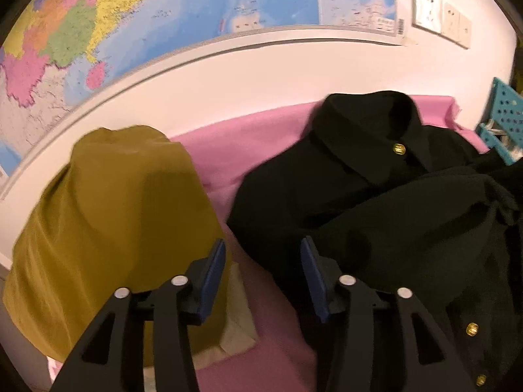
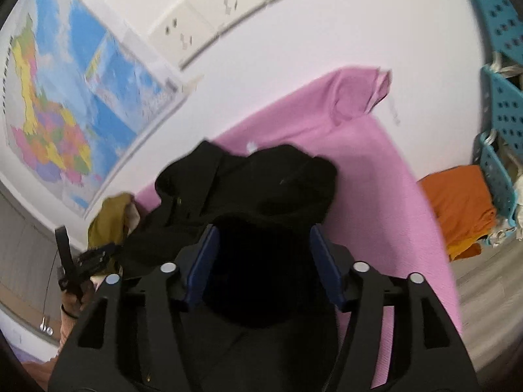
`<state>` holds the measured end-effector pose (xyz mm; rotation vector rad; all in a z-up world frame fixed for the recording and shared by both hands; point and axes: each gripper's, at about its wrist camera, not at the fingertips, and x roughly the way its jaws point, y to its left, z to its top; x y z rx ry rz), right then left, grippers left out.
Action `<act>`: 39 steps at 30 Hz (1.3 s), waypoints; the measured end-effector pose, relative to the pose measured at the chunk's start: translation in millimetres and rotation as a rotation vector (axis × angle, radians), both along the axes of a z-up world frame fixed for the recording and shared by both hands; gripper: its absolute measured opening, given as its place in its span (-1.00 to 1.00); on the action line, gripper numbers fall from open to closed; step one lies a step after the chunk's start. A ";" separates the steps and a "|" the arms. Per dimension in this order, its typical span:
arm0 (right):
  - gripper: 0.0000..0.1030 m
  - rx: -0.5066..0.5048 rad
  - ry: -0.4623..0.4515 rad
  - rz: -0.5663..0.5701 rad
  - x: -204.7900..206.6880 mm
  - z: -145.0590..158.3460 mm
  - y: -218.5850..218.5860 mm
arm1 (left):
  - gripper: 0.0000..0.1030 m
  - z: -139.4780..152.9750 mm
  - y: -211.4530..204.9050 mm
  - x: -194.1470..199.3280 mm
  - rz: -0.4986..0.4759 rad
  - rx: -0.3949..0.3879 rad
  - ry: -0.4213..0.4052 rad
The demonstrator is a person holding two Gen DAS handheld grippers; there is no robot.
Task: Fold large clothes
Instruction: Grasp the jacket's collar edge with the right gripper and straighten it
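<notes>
Black coat [image 1: 376,189] lies crumpled on the pink sheet [image 1: 228,150]. Left hand-held gripper [image 1: 263,281] hangs part-open, empty; right hand-held gripper [image 2: 264,261] straddles coat cloth (grip unclear). Best spread it flat before folding.

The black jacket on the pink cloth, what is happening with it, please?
A person holds a gripper in each hand to fold clothes. The black jacket lies crumpled on the pink cloth, not yet folded. The right gripper hangs over the jacket with its jaws apart. The left gripper is open over the cloth, between the jacket and a mustard garment.
</notes>
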<state>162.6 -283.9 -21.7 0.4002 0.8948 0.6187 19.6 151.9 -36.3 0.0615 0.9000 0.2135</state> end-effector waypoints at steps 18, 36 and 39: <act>-0.76 -0.001 -0.271 0.201 -4.3 41.9 54.0 | -0.93 -15.1 0.4 9.9 0.044 -0.074 0.008; -0.32 -0.221 -0.257 0.048 -7.4 13.0 57.2 | -0.27 1.9 -24.9 -23.2 -0.066 -0.023 -0.089; -0.35 -0.229 -0.278 0.166 -17.8 14.0 74.2 | -0.17 -0.7 -40.5 -23.3 -0.147 -0.049 -0.082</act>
